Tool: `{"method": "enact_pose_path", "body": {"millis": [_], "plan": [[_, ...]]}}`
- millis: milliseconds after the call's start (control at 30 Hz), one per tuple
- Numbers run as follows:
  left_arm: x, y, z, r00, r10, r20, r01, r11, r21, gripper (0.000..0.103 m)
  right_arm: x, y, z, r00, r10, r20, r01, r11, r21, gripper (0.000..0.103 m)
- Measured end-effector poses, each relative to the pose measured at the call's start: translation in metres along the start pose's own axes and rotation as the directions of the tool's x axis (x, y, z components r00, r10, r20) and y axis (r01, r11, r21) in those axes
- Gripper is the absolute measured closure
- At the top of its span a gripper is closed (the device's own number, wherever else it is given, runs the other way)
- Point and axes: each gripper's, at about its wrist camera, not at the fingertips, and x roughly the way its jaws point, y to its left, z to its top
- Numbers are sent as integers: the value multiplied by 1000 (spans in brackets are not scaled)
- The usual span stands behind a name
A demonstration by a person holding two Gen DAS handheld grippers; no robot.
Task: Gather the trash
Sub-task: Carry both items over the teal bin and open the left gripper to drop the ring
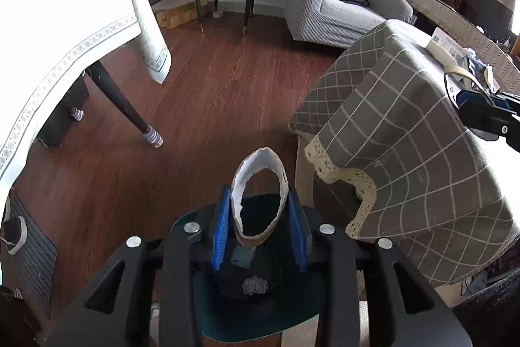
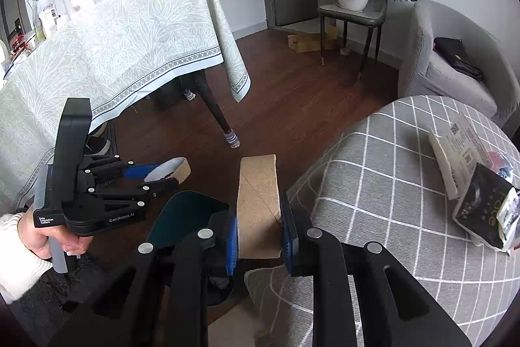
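While both pieces of trash are held above the floor, the scene is set by the large table with the pale patterned cloth on the left and the low table with the grey checked cloth on the right, with brown wood floor between them. Nearer, a dark teal bin is seen below and between the two tools; some scraps appear to lie in it already, judged from the left wrist view. The left gripper is closed around a squashed cardboard ring, white inside, which is pressed into an oval directly over the bin's opening. The right gripper is clamped on a flat brown cardboard piece, held upright just right of the bin's rim and near the edge of the checked cloth.

The step in hand seems to be the drop. For a clean drop, each piece would best be brought squarely over the opening — the right one needs shifting left — and lowered close to the rim before the jaws are released, since light cardboard may drift or tip outward.
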Motion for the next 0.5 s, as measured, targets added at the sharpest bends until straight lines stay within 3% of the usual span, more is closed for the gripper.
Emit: {"method": "enact_pose_path", "body": {"millis": [267, 500], "plan": [[25, 32, -22, 996, 37, -83, -38, 999, -16, 67, 36, 36, 14, 998, 49, -40, -50, 998, -36, 81], [57, 49, -48, 981, 63, -183, -64, 998, 3, 67, 71, 52, 21, 992, 69, -103, -75, 996, -51, 81]]}}
